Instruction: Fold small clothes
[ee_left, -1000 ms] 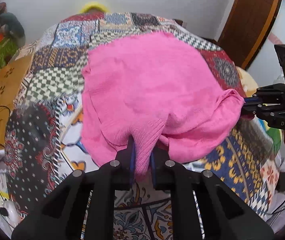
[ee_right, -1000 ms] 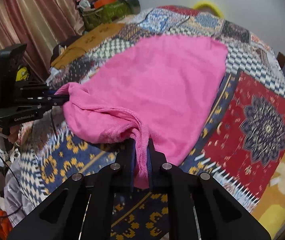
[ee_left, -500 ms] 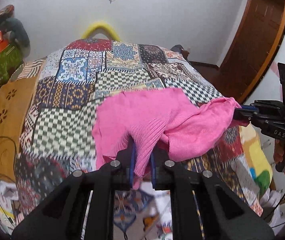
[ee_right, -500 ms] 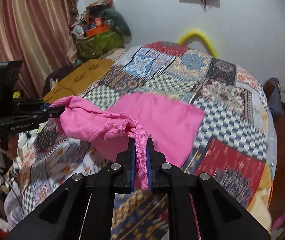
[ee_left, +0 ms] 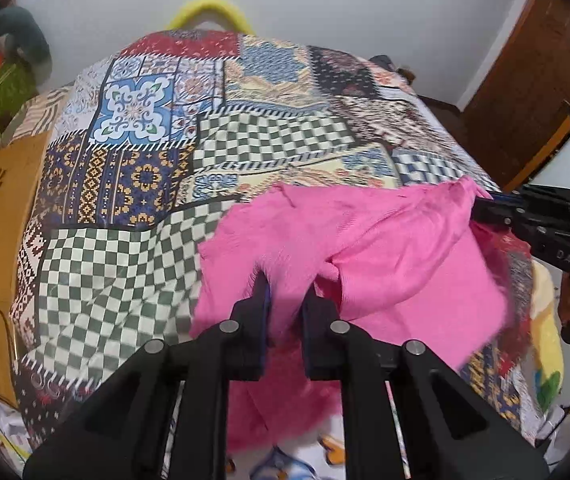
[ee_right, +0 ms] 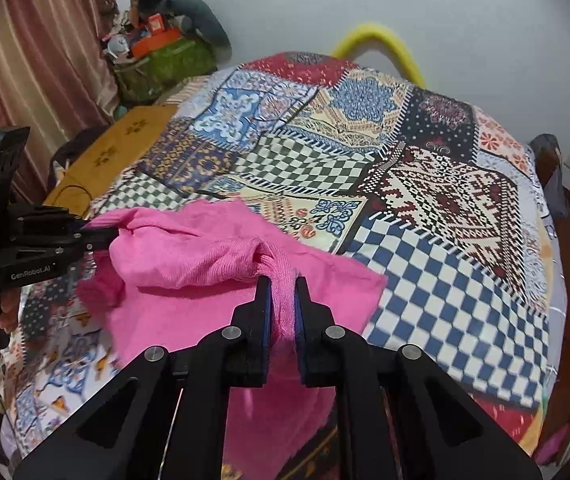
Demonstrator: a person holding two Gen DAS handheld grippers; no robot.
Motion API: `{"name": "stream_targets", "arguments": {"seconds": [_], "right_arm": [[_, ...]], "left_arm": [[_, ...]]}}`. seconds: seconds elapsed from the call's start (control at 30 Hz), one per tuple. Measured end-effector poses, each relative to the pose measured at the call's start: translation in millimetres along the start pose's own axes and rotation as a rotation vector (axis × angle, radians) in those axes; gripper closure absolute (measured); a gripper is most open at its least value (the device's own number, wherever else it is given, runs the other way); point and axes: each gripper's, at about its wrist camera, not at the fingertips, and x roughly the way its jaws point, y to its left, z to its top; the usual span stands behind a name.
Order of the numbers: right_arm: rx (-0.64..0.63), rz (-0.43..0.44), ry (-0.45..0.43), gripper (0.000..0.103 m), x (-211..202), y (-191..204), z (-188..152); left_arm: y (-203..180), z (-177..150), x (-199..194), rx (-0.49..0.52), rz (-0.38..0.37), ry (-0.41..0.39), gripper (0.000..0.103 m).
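- The left gripper has its jaws pinching one corner of the pink garment, lifted above the patchwork bed.
- The right gripper pinches the other corner.
- Judged step: carrying the held edge over for a fold; next, lay it evenly on the bed.
- Only the right view shows the curtain; the lower hem is blurred, probably hanging.

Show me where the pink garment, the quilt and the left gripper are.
pink garment (ee_left: 397, 248), left wrist view, its middle fabric.
quilt (ee_right: 437, 240), right wrist view, a bare checkered patch.
left gripper (ee_left: 286, 296), left wrist view, between its fingertips.
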Motion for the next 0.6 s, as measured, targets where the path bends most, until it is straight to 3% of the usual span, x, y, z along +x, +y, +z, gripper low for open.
{"name": "stream_targets", "arguments": {"seconds": [0.03,0.1,0.17,0.27,0.37,0.6], "right_arm": [[0.0,-0.005,0.004,0.092,6,-3,2],[-0.001,-0.026,0.003,0.088,12,-6,5],[0.0,-0.073,-0.013,0.076,15,-8,8],[0.006,-0.09,-0.038,0.06,10,-12,10],[0.01,-0.084,-0.073,0.06,-1,-13,7],[0.025,-0.021,-0.052,0.057,-13,-3,-15]], "left_arm": [[3,2,4,-0.008,0.004,0.003,0.089],[12,7,12,-0.037,0.019,0.004,0.077],[20,11,14,-0.067,0.049,-0.017,0.066],[26,14,12,-0.065,0.081,-0.031,0.064],[26,9,4,-0.056,0.082,-0.045,0.053],[16,-22,-1,-0.032,0.069,-0.004,0.051]]}}
